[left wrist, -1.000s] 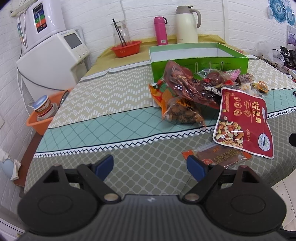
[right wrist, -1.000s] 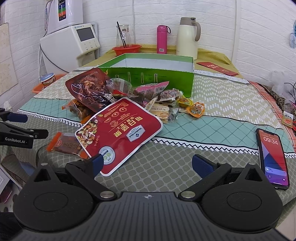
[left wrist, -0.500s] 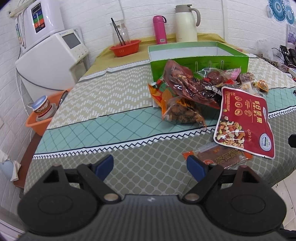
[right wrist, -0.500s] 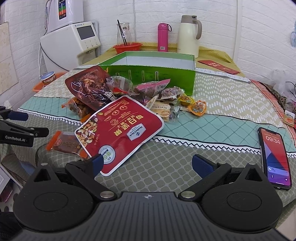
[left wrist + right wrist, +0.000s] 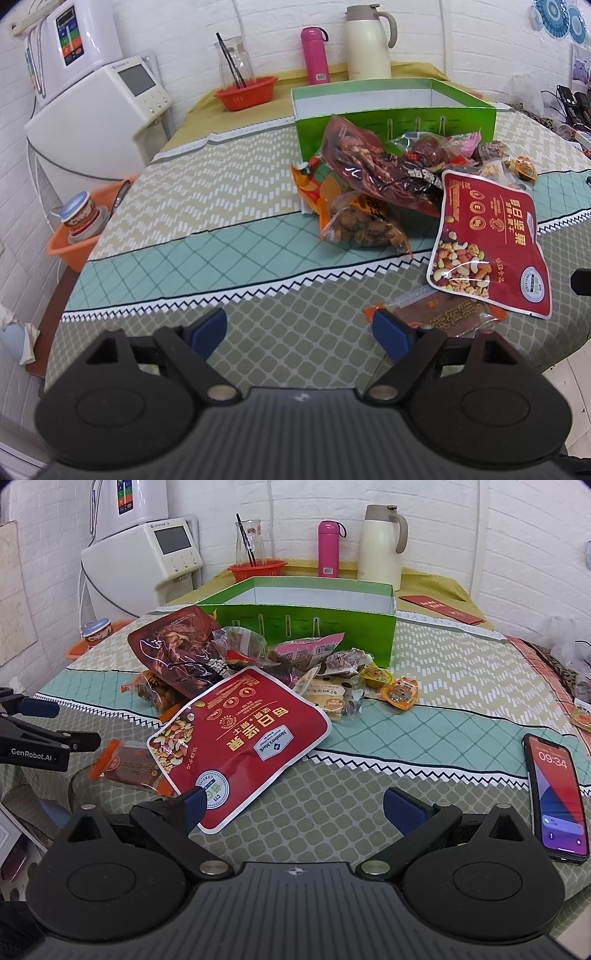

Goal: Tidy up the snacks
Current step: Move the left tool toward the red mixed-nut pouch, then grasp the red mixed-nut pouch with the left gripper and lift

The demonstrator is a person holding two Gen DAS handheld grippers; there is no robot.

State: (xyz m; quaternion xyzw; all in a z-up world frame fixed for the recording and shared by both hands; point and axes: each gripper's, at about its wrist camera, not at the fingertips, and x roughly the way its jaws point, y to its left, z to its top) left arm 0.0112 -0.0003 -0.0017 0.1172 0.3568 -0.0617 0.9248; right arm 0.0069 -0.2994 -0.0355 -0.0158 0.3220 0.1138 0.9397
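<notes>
A pile of snack packs lies in front of an open green box. A big red nut bag lies nearest, with a small orange-edged brown packet beside it. A dark red bag and an orange chips bag lie behind. Small wrapped sweets lie at the right. My left gripper is open and empty, its right finger beside the brown packet. My right gripper is open and empty, at the nut bag's near corner.
A phone lies on the tablecloth at the right. At the back stand a red basket, a pink bottle and a cream jug. A white appliance and an orange tub are off the left edge.
Both grippers have moved slightly forward toward the snack pile. Both stay open. Nothing on the table has moved.
</notes>
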